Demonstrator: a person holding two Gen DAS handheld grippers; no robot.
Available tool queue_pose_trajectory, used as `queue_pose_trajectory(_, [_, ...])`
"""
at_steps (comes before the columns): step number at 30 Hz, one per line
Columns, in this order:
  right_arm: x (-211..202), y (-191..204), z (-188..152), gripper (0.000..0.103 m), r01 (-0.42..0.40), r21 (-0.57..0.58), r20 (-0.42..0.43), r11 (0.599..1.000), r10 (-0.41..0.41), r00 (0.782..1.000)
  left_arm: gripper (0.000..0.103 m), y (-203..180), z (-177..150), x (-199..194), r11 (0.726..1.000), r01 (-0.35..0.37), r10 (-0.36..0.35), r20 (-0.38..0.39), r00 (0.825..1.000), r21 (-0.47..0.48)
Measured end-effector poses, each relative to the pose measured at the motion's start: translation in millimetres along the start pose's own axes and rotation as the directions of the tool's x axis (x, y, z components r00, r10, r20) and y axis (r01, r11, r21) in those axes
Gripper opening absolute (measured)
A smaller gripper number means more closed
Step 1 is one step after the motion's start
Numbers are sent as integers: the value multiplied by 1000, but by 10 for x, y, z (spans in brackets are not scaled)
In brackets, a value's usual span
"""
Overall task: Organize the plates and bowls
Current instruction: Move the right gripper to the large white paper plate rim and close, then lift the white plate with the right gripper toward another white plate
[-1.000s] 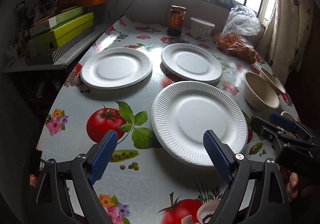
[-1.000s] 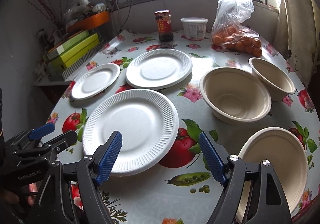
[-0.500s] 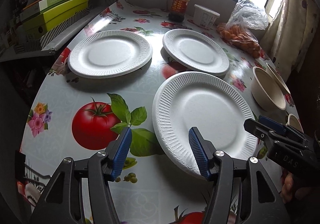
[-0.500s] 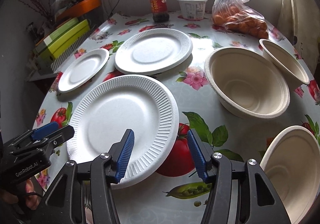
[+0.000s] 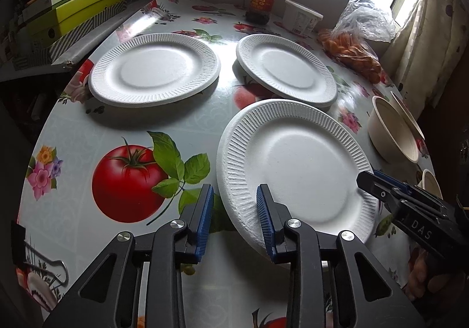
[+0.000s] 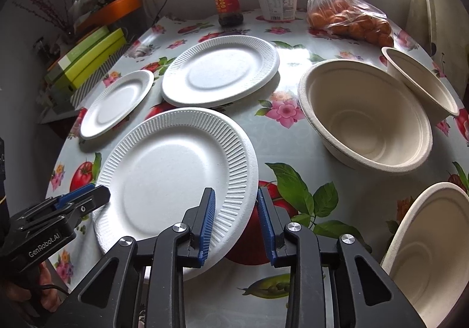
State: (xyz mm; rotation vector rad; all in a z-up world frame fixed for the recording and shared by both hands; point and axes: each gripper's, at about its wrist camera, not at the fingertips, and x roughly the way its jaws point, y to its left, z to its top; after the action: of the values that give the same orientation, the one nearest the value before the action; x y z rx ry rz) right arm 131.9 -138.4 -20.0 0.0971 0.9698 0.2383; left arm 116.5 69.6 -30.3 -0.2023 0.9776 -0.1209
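Near plate (image 5: 296,164): white foam, ribbed rim, at the worktop's (image 5: 187,122) near edge; both grippers straddle its rim from opposite sides.
Left gripper (image 5: 236,215): jaws have just been closing, narrow gap; the plate's left rim sits between them, right pad over the ribs, left pad outside the edge. Whether the pads press yet, I cannot tell.
Right gripper (image 6: 236,215): jaws have just been closing too; the plate's right rim lies in the gap, left pad over the ribs. Grip not confirmed.
Other plates: left-hand plate (image 5: 154,70) and far plate (image 5: 285,70) lie flat toward the far edge, the far one just beside the near plate.
Bowls: middle bowl (image 6: 366,114) and far bowl (image 6: 419,81) toward the right edge; near bowl (image 6: 431,251) at the near right corner.
Risk, crush: soft foam rim could dent or crack if the jaws pinch hard.
Risk, slip: shallow bite on the rim; the plate could tip out on lifting.
Risk, uneven lift: one side rising first would bend the plate.
Risk, collision: a forward slide would strike the far plate.
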Motion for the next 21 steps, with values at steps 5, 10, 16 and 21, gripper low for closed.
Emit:
queue_pose_trajectory(5, [5, -1, 5, 25, 3, 0, 1, 1000, -3, 1000, 26, 0, 2, 19, 1000, -4, 4, -4, 1000, -2])
queue_pose_trajectory(10, [11, 1, 5, 24, 11, -2, 1, 1000, -11, 1000, 24, -5, 10, 10, 1000, -7, 7, -2, 1000, -3])
queue_pose_trajectory(16, [-5, 9, 17, 24, 21, 0, 3, 1000, -21, 1000, 22, -11, 31, -19, 1000, -8, 8, 2, 1000, 0])
queue_pose_trajectory(21, [-51, 56, 54, 24, 25, -3, 13, 1000, -25, 1000, 22, 1, 65, -78, 1000, -9, 9, 17, 1000, -2])
